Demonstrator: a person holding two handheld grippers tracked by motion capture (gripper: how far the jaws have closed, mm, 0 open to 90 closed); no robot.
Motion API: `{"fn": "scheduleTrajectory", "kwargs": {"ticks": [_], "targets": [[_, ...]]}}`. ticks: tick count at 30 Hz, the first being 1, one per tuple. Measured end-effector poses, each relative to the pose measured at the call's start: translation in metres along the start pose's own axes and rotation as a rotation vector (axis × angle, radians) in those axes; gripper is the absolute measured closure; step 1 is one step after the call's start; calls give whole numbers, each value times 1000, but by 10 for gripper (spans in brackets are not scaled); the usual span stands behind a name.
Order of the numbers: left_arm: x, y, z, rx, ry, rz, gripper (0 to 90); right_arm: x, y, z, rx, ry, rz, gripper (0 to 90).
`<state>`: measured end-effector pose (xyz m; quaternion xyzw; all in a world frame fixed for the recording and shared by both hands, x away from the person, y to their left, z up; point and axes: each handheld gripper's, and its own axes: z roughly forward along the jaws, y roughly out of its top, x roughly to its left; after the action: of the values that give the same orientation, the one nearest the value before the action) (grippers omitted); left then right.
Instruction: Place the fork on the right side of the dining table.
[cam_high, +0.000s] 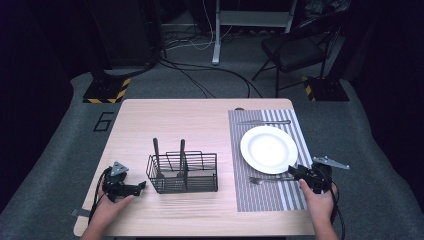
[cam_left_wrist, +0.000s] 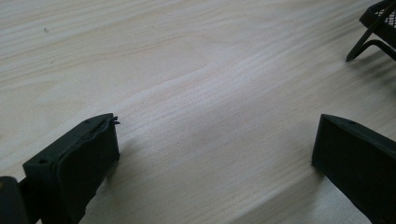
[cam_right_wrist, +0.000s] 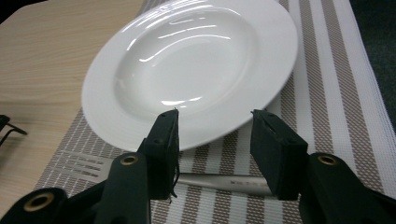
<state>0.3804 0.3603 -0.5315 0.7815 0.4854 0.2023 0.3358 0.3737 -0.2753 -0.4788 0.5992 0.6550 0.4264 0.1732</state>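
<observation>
In the high view, a wooden table (cam_high: 200, 120) carries a striped placemat (cam_high: 270, 197) along its right edge, with a white plate (cam_high: 269, 149) on it. A fork (cam_high: 270, 179) lies on the placemat just by the plate's near rim, and a knife (cam_high: 263, 122) lies beyond the plate toward the table's far edge. A black wire caddy (cam_high: 183, 173) stands near the table's middle. The left gripper (cam_high: 141, 186) rests by the near left corner; the right gripper (cam_high: 292, 171) hovers at the fork's handle.

In the left gripper view, the jaws stand wide apart over bare wood, released, with the caddy's foot (cam_left_wrist: 362, 49) at the top right.

In the right gripper view, the jaws are apart above the fork's handle (cam_right_wrist: 219, 181), not pressing it, with the plate (cam_right_wrist: 196, 65) just beyond.
</observation>
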Motion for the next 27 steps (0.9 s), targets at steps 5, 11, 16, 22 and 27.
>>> {"fn": "scheduleTrajectory", "kwargs": {"ticks": [5,11,16,22,27], "targets": [[0,0,0,0,0,0,2,16,9,-7,-28,25,-45,518],[0,0,0,0,0,0,2,47,19,-12,-26,109,-126,489],[0,0,0,0,0,0,2,71,20,-7,-4,159,-195,484],[0,0,0,0,0,1,2,89,21,0,14,206,-244,463],[0,0,0,0,0,0,2,99,20,4,22,229,-282,449]]}}
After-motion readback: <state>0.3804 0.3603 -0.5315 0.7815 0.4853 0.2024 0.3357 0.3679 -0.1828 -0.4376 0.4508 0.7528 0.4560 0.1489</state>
